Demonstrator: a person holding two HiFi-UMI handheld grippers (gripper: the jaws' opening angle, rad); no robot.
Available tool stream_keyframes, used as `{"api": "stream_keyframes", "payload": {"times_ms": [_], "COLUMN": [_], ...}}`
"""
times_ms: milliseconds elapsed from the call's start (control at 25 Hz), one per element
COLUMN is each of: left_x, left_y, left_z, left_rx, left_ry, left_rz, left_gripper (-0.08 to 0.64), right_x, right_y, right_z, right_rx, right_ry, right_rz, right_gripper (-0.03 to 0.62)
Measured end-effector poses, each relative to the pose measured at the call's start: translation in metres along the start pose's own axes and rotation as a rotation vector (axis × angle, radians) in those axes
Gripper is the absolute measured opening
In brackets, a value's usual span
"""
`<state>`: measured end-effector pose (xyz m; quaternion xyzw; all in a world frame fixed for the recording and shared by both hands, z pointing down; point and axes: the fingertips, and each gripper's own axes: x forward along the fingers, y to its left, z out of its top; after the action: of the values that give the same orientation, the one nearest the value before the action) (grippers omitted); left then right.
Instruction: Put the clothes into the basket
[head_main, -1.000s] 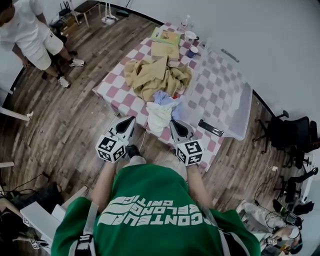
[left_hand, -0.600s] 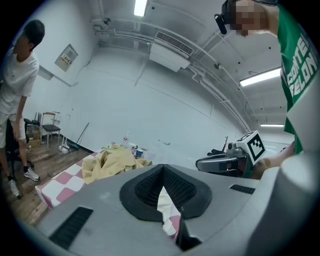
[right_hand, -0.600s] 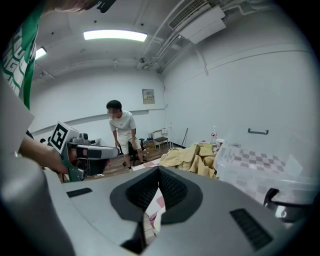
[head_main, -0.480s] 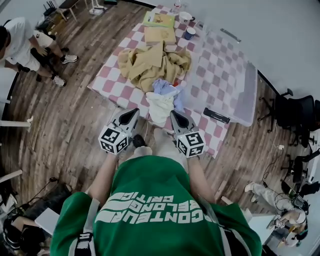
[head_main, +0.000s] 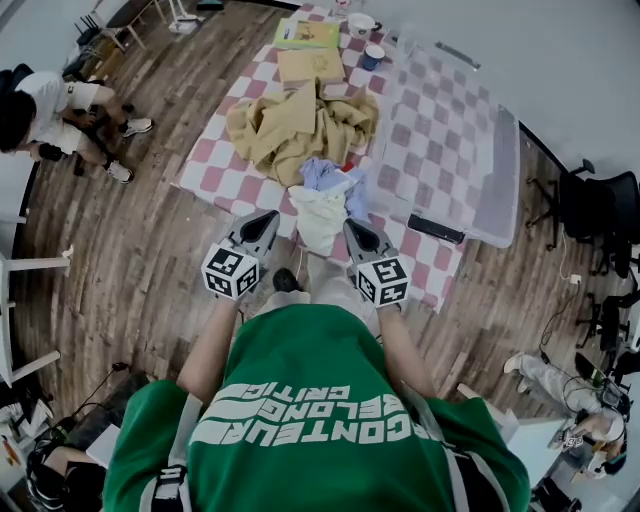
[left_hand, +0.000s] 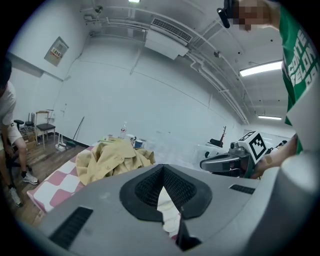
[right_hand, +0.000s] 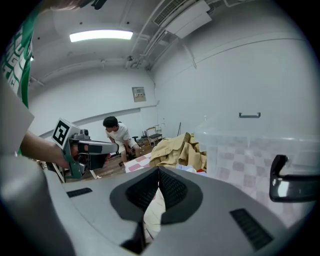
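Head view shows the left tool (head_main: 268, 216) and right tool (head_main: 353, 226), each with jaws pressed together and holding nothing, just off the worktop's (head_main: 215, 165) near edge, flanking a white garment (head_main: 322, 212) at that edge, with tan clothes (head_main: 300, 125) heaped behind and the clear basket (head_main: 500, 185) along the right edge.

Bright, even light from ceiling strip lamps (right_hand: 100, 35), blown out white; shadows soft. Strong fisheye bend in all 3 views, black vignette round both gripper views. Left claw (left_hand: 162, 172) and right claw (right_hand: 159, 174) up close look slightly soft, maybe defocused.
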<state>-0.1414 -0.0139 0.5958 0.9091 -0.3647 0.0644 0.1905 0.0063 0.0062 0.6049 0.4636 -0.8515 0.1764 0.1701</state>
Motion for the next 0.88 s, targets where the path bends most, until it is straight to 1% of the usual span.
{"api": "stream_keyframes", "payload": {"times_ms": [240,400,600,720,760,800,840,880], "left_x": [0.024,0.043,0.073,0.09,0.095,0.1,0.106,0.111], "left_y": [0.001,-0.003,-0.006,-0.008,-0.007,-0.006,-0.004,-0.001], "left_z": [-0.015,-0.023,-0.04,-0.05,-0.052,-0.056,-0.06,-0.065], "left_rx": [0.018,0.033,0.06,0.057,0.053,0.049,0.049,0.056], "left_ry": [0.056,0.098,0.191,0.237,0.249,0.264,0.28,0.297], "left_rz": [-0.041,-0.093,-0.169,-0.218,-0.227,-0.233,-0.237,-0.239], "left_gripper": [0.005,0.005,0.005,0.006,0.015,0.057,0.108,0.153], "right_x": [0.013,0.02,0.03,0.033,0.035,0.037,0.04,0.042], "right_y": [-0.011,-0.021,-0.031,-0.038,-0.04,-0.042,-0.045,-0.048], "right_z": [-0.022,-0.033,-0.05,-0.062,-0.065,-0.068,-0.071,-0.075], "right_rx": [0.029,0.056,0.078,0.104,0.114,0.123,0.134,0.148], "right_ry": [0.045,0.065,0.104,0.133,0.139,0.146,0.155,0.165], "right_rz": [0.003,-0.005,-0.009,-0.021,-0.026,-0.029,-0.031,-0.031], "right_gripper": [0.008,0.009,0.009,0.012,0.024,0.067,0.134,0.173]}}
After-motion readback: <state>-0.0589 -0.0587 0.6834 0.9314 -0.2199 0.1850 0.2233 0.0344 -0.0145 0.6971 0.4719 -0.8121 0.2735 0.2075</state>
